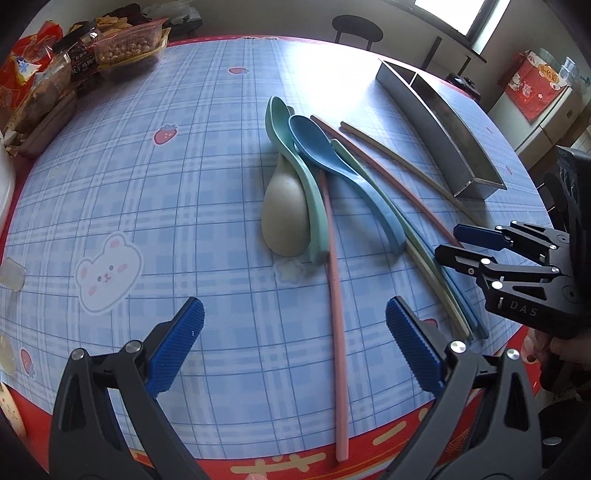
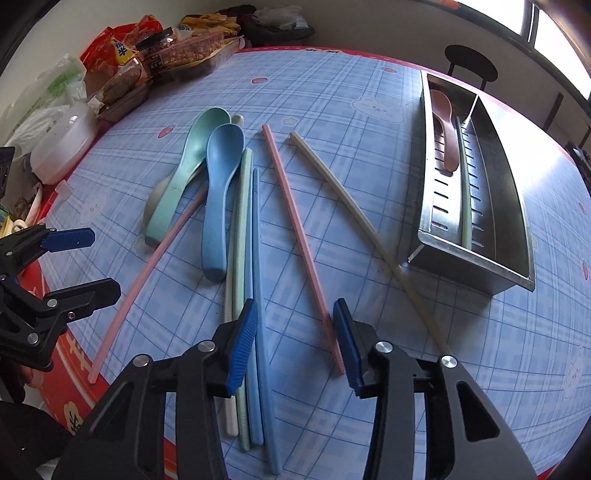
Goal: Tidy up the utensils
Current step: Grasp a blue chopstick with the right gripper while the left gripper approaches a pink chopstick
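Observation:
Spoons and chopsticks lie loose on the blue checked tablecloth. A green spoon [image 1: 295, 173], a blue spoon [image 1: 332, 162] and a beige spoon [image 1: 284, 218] overlap mid-table. My left gripper [image 1: 295, 343] is open low over the near edge, and one pink chopstick [image 1: 334, 295] runs between its pads untouched. My right gripper [image 2: 295, 343] has its jaws partly closed around the near ends of a blue chopstick [image 2: 260, 332] and a second pink chopstick [image 2: 295, 229]; neither is visibly pinched. A beige chopstick [image 2: 354, 206] lies beside the steel tray [image 2: 476, 273], which holds a pink spoon [image 2: 445, 125] and a green chopstick [image 2: 466, 192].
Snack packets and boxes [image 1: 74, 66] crowd the far left corner, with a white plastic container [image 2: 62, 147] beside them. A dark stool [image 1: 356, 29] stands beyond the table. The left gripper [image 2: 85, 264] shows at the left edge of the right wrist view.

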Motion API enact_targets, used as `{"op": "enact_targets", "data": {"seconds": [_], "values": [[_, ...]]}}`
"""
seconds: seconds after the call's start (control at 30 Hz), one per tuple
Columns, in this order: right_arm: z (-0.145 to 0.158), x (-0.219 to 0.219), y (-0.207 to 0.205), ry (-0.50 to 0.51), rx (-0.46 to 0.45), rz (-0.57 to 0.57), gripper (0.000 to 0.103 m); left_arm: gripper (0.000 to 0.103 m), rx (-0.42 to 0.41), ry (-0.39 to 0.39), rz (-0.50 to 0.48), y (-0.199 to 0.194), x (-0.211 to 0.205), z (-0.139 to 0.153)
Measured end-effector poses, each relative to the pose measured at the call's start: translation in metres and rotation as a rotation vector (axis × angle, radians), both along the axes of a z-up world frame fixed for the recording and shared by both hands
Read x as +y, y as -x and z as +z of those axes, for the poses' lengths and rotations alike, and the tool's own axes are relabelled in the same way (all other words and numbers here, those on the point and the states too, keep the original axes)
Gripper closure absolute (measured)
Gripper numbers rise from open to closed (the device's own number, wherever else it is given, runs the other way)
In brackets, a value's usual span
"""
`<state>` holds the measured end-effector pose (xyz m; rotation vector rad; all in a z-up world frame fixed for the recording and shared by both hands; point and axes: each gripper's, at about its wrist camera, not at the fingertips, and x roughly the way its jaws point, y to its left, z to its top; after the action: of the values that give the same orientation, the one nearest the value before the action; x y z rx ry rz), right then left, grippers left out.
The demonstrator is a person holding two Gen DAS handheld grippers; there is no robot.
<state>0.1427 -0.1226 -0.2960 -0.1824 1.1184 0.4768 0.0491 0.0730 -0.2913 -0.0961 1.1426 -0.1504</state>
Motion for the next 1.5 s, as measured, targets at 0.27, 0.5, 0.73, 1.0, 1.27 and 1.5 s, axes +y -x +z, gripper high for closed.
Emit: {"op": "enact_targets", "data": {"seconds": [0.27, 0.5, 0.73, 1.0, 1.27, 1.5], "values": [[0.001, 0.016, 0.0, 0.024, -0.02, 0.06, 0.086, 0.025, -0.007, -0.011, -0.011, -0.001, -0.005, 0.004], [0.002, 0.02, 0.0, 0.029, -0.028, 0.076, 0.088, 0.035, -0.011, -0.002, -0.024, -0.001, -0.011, 0.007], [0.008, 0.024, -0.004, -0.023, -0.019, 0.114, 0.092, 0.054, -0.012, 0.047, -0.017, 0.002, -0.009, 0.009], [-0.001, 0.018, -0.02, -0.072, 0.036, 0.052, 0.096, 0.074, -0.011, 0.087, -0.036, 0.005, -0.011, 0.009], [-0.001, 0.022, -0.016, -0.014, 0.022, 0.065, 0.097, 0.079, -0.006, 0.098, -0.059, 0.004, -0.016, 0.009], [-0.002, 0.013, -0.012, -0.037, 0.056, 0.029, 0.097, 0.079, 0.018, 0.086, -0.075, 0.001, -0.021, 0.002]]}}
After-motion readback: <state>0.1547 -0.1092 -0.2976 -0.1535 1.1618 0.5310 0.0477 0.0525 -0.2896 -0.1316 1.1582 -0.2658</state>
